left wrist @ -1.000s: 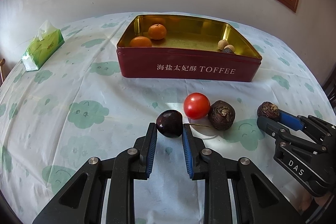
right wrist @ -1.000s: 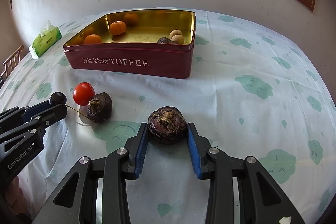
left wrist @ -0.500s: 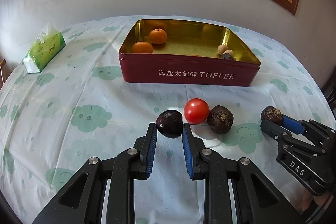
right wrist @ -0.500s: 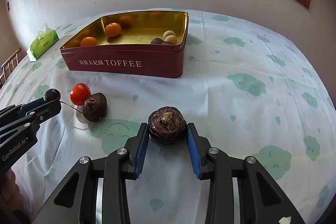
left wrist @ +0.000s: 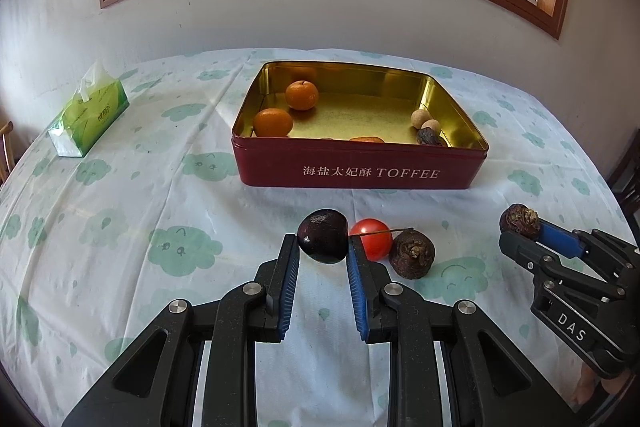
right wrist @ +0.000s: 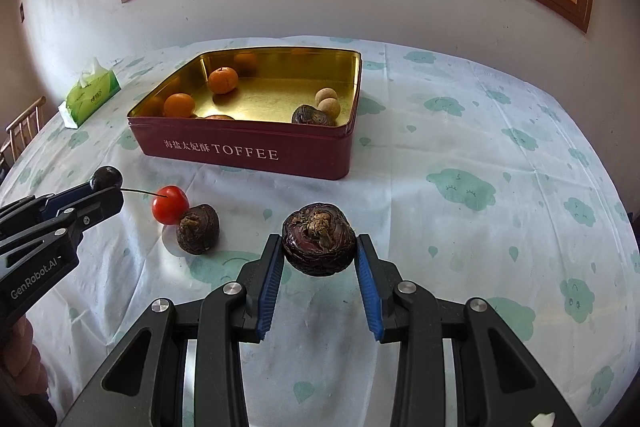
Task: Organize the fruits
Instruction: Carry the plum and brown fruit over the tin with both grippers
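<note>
Two fruits ride in my grippers, lifted off the tablecloth (left wrist: 120, 195). My left gripper (left wrist: 322, 259) pinches a dark cherry (left wrist: 322, 235) across its middle; it looks light, glossy and likely slippery, so I judge gentle pressure best. My right gripper (right wrist: 319, 259) clamps a water chestnut (right wrist: 319, 244) at its widest girth; it seems firm and rough, forgiving of squeeze. Just beyond on the cloth, a red cherry tomato (left wrist: 370, 239) touches another water chestnut (left wrist: 412, 254), both soft-skinned enough to bruise. Farther off stands the toffee tin (left wrist: 360, 173), holding oranges (left wrist: 273, 123) at left and small pale fruits (left wrist: 422, 118) at right.
</note>
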The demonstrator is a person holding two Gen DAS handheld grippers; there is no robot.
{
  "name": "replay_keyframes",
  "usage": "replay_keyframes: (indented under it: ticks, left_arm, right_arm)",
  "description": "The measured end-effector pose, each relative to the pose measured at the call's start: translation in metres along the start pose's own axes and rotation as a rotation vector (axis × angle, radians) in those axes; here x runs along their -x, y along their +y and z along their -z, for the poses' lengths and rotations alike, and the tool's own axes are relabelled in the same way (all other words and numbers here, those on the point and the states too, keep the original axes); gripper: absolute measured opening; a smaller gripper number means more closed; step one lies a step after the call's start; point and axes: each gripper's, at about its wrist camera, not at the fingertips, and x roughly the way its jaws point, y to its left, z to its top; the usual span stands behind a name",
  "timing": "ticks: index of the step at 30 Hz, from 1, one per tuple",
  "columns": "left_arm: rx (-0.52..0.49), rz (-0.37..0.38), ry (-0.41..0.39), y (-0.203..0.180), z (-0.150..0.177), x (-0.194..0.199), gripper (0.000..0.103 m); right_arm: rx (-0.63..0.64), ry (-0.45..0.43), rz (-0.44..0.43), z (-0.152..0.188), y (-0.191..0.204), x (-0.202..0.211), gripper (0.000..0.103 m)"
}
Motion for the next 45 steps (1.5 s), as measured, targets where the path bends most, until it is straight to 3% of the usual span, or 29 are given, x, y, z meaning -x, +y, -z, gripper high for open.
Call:
replay_keyframes:
  ticks: [22, 45]
  left_arm:
    - [-0.002, -0.021, -0.064, 0.008, -0.057, -0.002, 0.025]
    - [0.019, -0.062, -0.024, 0.035, -0.093, -0.053, 0.025]
  right_arm:
    - [0.027, -0.052, -0.020, -0.056, 0.011, 0.004, 0.034]
    - [0.054, -0.039, -0.035, -0.097, 0.015, -0.038, 0.033]
